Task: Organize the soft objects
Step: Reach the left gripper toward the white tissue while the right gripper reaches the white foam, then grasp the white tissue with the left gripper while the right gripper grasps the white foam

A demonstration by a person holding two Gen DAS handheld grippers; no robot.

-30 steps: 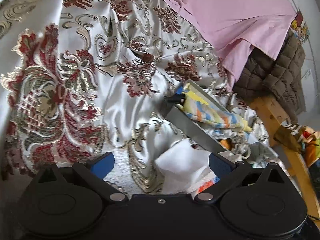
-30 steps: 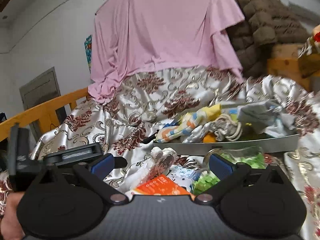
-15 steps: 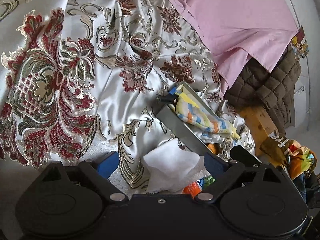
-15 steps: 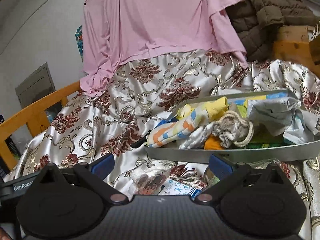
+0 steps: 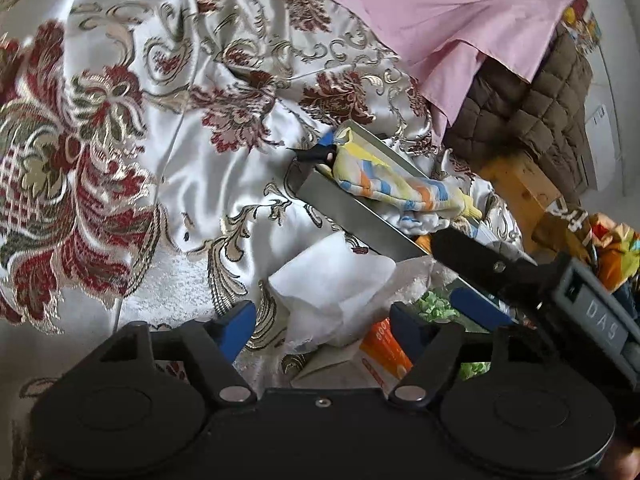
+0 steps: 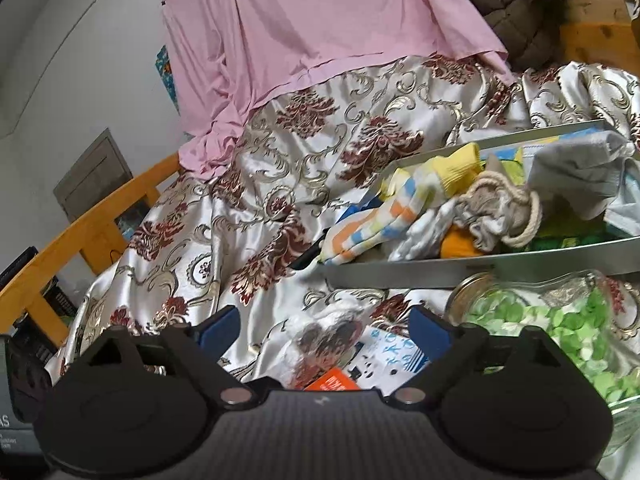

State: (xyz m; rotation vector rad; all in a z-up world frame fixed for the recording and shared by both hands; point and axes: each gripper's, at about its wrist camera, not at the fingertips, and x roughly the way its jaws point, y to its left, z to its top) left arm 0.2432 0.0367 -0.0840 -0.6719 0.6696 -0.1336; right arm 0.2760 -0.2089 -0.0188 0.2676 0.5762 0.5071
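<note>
soft objects (image 6: 404,216) fill a tray (image 6: 400,274) on a floral bedspread (image 5: 168,128).

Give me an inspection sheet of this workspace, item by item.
Surface: floral satin bedspread, wrinkled.
Job's things: grey tray holding striped glove, rope-tied cloth bundle, grey cloth; white tissue on the bedspread in front of the tray.
Clutter: clear bag of green pieces, orange packet.
Grippers: left gripper closing around the tissue, not yet pressing; right gripper closing, holding nothing.
Cables: nothing seen.
Surroundings: pink sheet, brown quilted jacket, wooden bed frame.
</note>
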